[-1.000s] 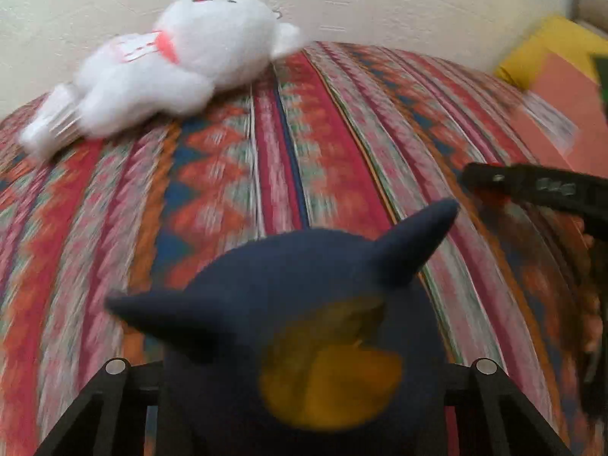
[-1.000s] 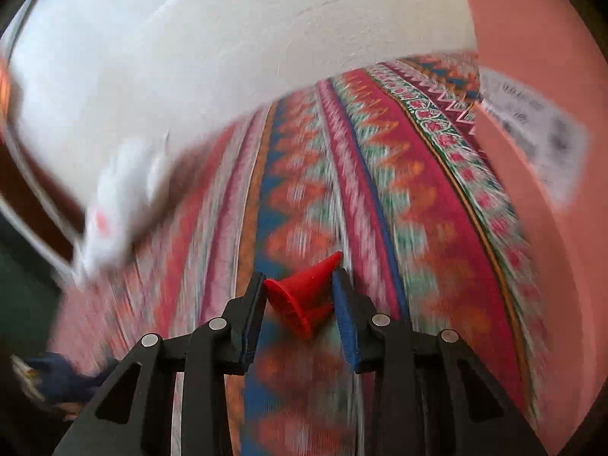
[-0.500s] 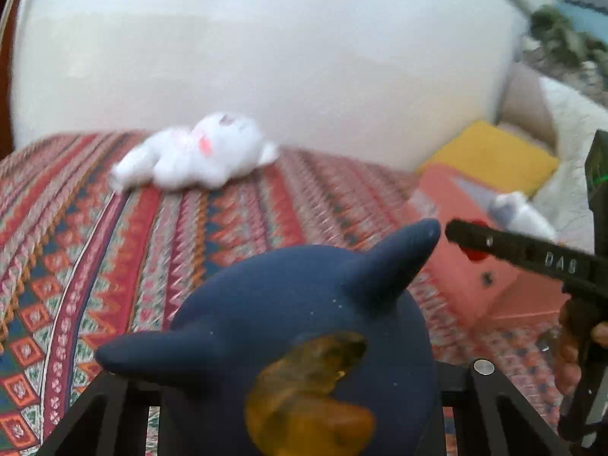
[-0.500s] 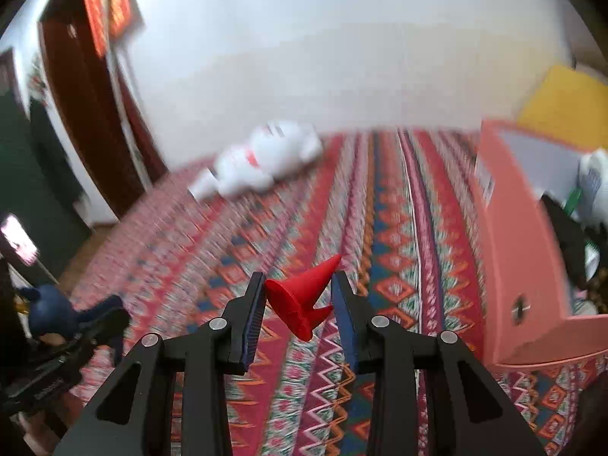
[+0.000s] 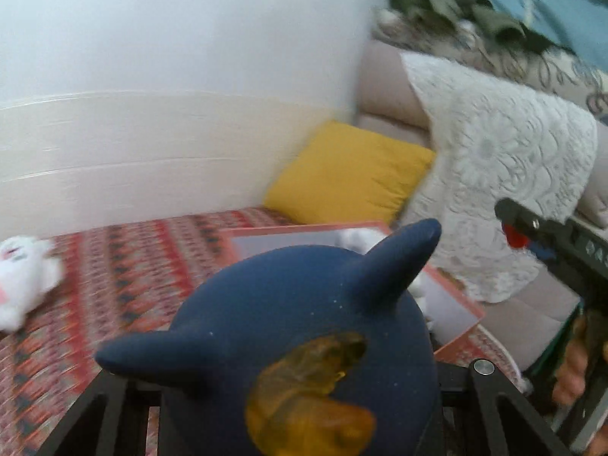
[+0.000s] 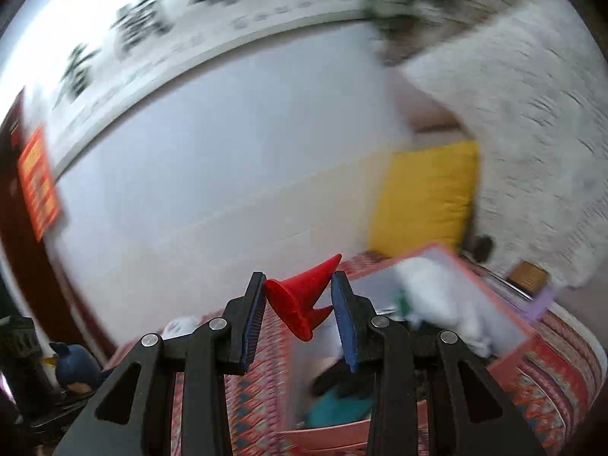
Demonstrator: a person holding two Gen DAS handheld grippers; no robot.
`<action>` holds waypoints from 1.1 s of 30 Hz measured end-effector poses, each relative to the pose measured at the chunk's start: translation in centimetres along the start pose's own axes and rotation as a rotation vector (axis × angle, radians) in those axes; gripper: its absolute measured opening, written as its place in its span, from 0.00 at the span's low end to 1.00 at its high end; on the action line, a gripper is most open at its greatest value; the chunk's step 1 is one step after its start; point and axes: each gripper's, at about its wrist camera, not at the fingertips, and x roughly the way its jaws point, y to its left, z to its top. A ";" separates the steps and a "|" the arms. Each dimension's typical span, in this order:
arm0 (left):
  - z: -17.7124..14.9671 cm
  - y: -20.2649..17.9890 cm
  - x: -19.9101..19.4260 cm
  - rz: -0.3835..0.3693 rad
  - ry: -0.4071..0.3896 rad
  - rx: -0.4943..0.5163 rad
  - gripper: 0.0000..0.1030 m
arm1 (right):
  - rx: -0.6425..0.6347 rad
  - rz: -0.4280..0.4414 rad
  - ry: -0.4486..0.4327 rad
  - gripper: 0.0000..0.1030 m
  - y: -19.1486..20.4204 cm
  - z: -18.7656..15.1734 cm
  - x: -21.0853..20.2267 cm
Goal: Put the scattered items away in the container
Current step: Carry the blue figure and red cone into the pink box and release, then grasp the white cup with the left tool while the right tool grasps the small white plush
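I am lifting both toys off the striped blanket (image 5: 114,266) toward the pink box (image 6: 505,288): my left gripper (image 5: 300,391) is clamping the navy horned toy (image 5: 304,323), my right gripper (image 6: 298,300) is pinching the red cone (image 6: 300,300). The box, now directly ahead, is already holding a white plush (image 6: 437,285) and something teal (image 6: 334,406). A white bunny (image 5: 22,273) is lying left of it.

Open top of pink box (image 6: 505,361) is reachable from above, but we see white plush (image 6: 437,296) and dark/teal items already filling much of the inside. Yellow cushion (image 5: 353,178) and lace-covered sofa (image 5: 505,174) close off far side & right. White wall blocks the back. Patterned bed cover (image 5: 125,266) left of box lies free, w/ white toy (image 5: 22,277) only, well apart.
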 end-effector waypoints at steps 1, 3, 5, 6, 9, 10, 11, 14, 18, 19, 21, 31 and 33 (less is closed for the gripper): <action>0.6 -0.9 1.8 -0.007 0.019 0.011 0.36 | 0.025 -0.013 0.000 0.36 -1.3 0.3 0.2; 1.4 -2.4 5.7 -0.013 0.060 0.046 0.36 | 0.060 -0.038 0.009 0.36 -3.6 0.7 0.8; 2.0 -3.4 9.0 0.007 0.111 0.079 0.36 | 0.076 -0.063 0.025 0.36 -5.3 0.8 1.7; 2.4 -3.7 11.2 0.016 0.167 0.087 0.38 | 0.080 -0.071 0.037 0.36 -6.0 0.8 2.3; 3.2 -3.0 17.0 0.049 0.401 0.029 0.63 | 0.054 -0.086 0.127 0.38 -7.9 0.7 4.9; 3.5 -2.6 18.2 0.060 0.459 -0.007 0.63 | 0.035 -0.127 0.180 0.40 -8.1 0.4 6.2; 3.8 -2.1 18.3 0.066 0.466 -0.032 0.63 | 0.026 -0.174 0.215 0.61 -8.3 -0.1 7.0; 5.1 -1.4 16.3 0.084 0.415 -0.017 0.75 | 0.047 -0.228 0.241 0.95 -8.6 -1.3 8.0; 5.2 0.7 11.4 0.110 0.322 -0.030 0.81 | 0.094 -0.157 0.229 0.95 -8.7 -1.3 7.9; 4.7 1.3 10.3 0.108 0.313 -0.039 0.81 | 0.092 -0.154 0.227 0.95 -8.4 -1.4 7.7; 2.9 3.0 7.5 0.121 0.290 -0.054 0.82 | 0.089 -0.147 0.222 0.95 -7.9 -1.5 7.4; -14.8 18.9 -8.0 0.522 0.272 -0.150 0.84 | -0.042 -0.018 0.303 0.96 1.4 -5.5 8.5; -17.1 22.1 -10.1 0.556 0.272 -0.204 0.84 | -0.084 0.018 0.339 0.96 4.0 -7.0 9.3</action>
